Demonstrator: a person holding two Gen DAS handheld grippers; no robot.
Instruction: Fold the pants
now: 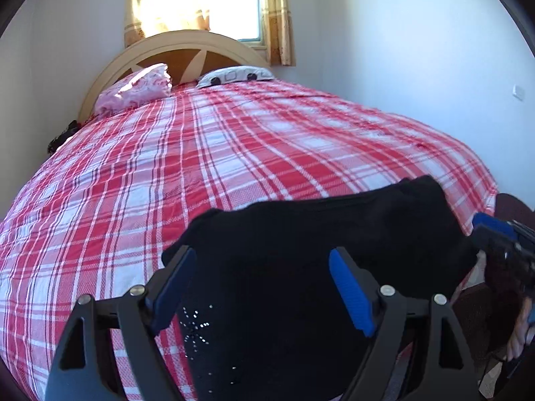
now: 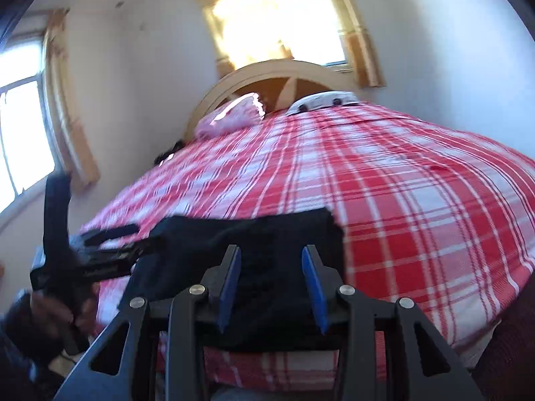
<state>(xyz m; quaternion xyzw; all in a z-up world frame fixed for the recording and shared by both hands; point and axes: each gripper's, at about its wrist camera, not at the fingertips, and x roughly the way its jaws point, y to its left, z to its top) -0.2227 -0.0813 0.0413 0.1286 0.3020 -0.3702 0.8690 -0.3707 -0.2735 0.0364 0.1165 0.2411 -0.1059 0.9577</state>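
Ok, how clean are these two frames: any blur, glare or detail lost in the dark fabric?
Left wrist view: mostly sharp; window blown out white; black pants show no folds, only small sparkly dots. Right wrist view: motion blur smears the plaid bedspread at left and the left gripper; window glares. Both: fisheye bulges the bed.

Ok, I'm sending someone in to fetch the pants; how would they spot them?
Find the bed with the red and white plaid cover under the window. At its near edge, far from the pillows, lies a dark bundle: the pants. They are the only black thing on the plaid, with small shiny studs on one part.
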